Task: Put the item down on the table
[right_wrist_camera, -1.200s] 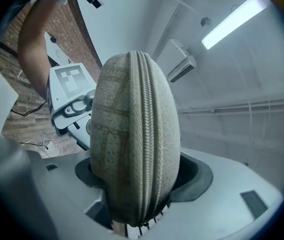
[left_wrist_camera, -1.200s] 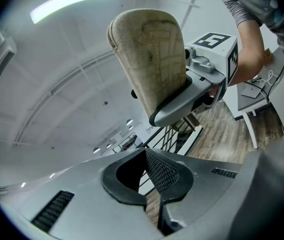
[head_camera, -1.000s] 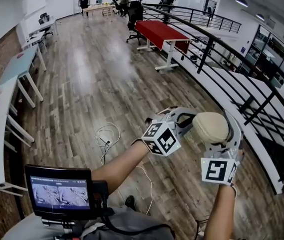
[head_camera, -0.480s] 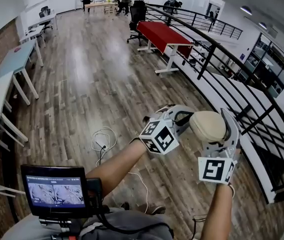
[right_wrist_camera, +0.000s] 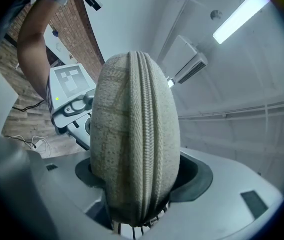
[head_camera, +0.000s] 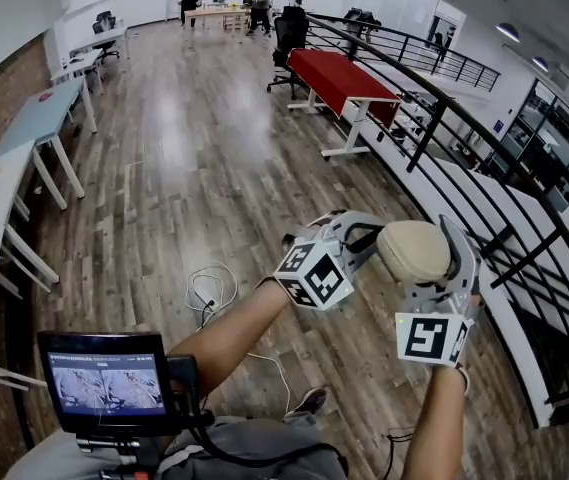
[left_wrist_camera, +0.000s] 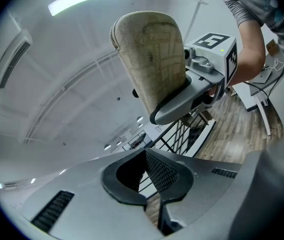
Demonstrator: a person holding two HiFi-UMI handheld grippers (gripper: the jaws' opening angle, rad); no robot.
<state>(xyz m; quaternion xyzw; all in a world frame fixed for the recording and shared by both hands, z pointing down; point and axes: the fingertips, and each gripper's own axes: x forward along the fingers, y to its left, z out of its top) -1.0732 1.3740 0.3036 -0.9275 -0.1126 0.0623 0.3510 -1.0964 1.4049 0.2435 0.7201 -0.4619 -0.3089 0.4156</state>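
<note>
Out in front of you, chest-high above the wooden floor (head_camera: 184, 168), your right gripper (head_camera: 426, 268) still has the beige zip pouch (head_camera: 412, 248) clamped between its jaws. The pouch stands on end, with its zipper seam facing that gripper's camera. Its place in your view has hardly changed over the last second.

Your left gripper (head_camera: 362, 236) stays just beside it on the left. Its jaws are pressed together with nothing between them, and its tips point toward the pouch without touching it.

What differs is the room around your hands:
- The red table (head_camera: 339, 73) sits lower and further right in your view than it did a second ago. It remains well apart from the pouch.
- The black railing (head_camera: 484, 168) runs past on your right, as before.
- The small monitor (head_camera: 104, 383) at your chest has slid slightly left.
- The loose cable (head_camera: 209, 288) on the floor now lies nearer your left forearm.
- A shoe (head_camera: 309, 400) has come into sight below your left arm.

The pouch rests on no surface; only the right gripper's jaws hold it.
</note>
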